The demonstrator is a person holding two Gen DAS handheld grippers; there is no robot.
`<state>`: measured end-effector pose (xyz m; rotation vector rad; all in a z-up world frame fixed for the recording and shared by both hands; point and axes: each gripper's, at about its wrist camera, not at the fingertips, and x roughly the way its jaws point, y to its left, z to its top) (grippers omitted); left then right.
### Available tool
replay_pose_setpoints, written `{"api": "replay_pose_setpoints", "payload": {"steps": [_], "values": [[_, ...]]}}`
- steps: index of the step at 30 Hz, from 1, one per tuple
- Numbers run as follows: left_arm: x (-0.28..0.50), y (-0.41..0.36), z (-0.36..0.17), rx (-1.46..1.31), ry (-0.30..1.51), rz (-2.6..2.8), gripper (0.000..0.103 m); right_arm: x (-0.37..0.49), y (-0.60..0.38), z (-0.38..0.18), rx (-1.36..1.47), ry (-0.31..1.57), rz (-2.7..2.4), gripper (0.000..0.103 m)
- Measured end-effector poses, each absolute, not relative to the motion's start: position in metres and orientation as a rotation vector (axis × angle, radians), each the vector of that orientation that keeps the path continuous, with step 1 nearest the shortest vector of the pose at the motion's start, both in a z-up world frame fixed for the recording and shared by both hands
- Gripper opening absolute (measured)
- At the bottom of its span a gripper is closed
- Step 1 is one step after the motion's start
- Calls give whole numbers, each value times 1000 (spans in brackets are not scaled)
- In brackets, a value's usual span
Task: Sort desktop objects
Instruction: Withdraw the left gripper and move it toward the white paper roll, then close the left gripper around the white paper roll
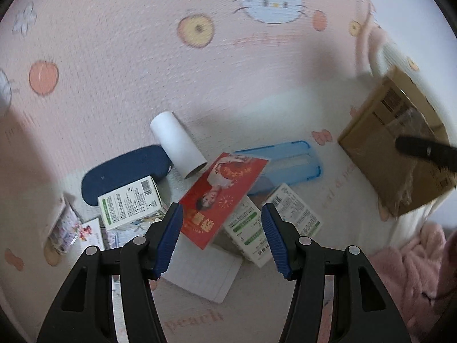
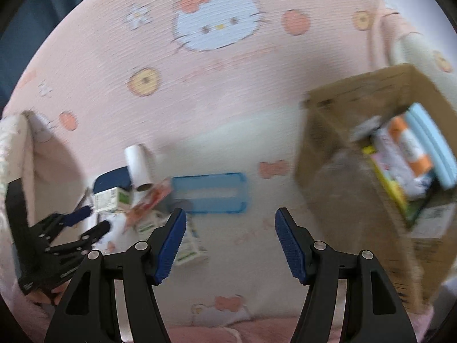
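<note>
My left gripper (image 1: 222, 214) is open and empty, hovering over a pile: a red printed card (image 1: 224, 197) propped on white-green boxes (image 1: 274, 223), another white-green box (image 1: 130, 203), a white roll (image 1: 178, 144), a dark blue pouch (image 1: 122, 171), a blue tray (image 1: 285, 165) and a white sheet (image 1: 205, 274). My right gripper (image 2: 230, 217) is open and empty above the bare cloth, between the blue tray (image 2: 211, 197) and the cardboard box (image 2: 342, 177). The left gripper (image 2: 88, 220) shows at the left of the right wrist view, over the pile.
The cardboard box (image 1: 400, 148) stands at the right and holds several items, among them an orange-white bottle (image 2: 411, 143) and light blue pieces (image 2: 431, 143). A pink Hello Kitty cloth (image 1: 142, 71) covers the surface. Pink fluffy fabric (image 1: 411, 268) lies at the lower right. Small printed cards (image 1: 71, 228) lie at the left.
</note>
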<state>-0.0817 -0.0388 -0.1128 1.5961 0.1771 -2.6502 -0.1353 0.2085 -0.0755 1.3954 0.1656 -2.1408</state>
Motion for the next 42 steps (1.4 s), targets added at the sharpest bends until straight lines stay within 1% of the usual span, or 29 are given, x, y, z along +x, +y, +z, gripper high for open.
{"api": "replay_pose_setpoints", "payload": {"steps": [2,3,4,7,12,15,17,19,20,25,30,35,40,42], "values": [[-89,-46,-118,1605,198,-2648,61,-134,189,-88,1388,202,-2098,64],[-92,-50,-121,1609,212,-2648,61,-134,179,-94,1388,228,-2086,68],[-96,-54,-124,1607,232,-2645,61,-134,169,-101,1387,262,-2075,70],[-111,-73,-134,1607,359,-2625,61,-137,133,-120,1363,357,-2027,71],[-133,-109,-147,1569,575,-2567,61,-149,91,-143,1350,370,-1941,71],[-147,-133,-157,1581,761,-2553,61,-152,68,-157,1331,399,-1885,71],[-158,-151,-172,1633,926,-2510,61,-152,53,-168,1328,439,-1854,71],[-165,-166,-184,1633,1026,-2459,61,-153,42,-181,1357,475,-1836,71],[-168,-172,-187,1622,1044,-2447,61,-154,35,-189,1376,489,-1819,71],[-182,-182,-191,1625,970,-2456,61,-160,15,-206,1410,462,-1769,71],[-198,-191,-201,1634,1028,-2457,61,-167,-5,-214,1411,422,-1749,71],[-206,-194,-210,1632,1070,-2450,61,-174,-22,-231,1475,369,-1687,71],[-208,-192,-214,1629,1104,-2454,55,-175,-31,-248,1486,316,-1645,71],[-209,-191,-217,1633,1150,-2447,50,-175,-32,-251,1471,301,-1646,71]]}}
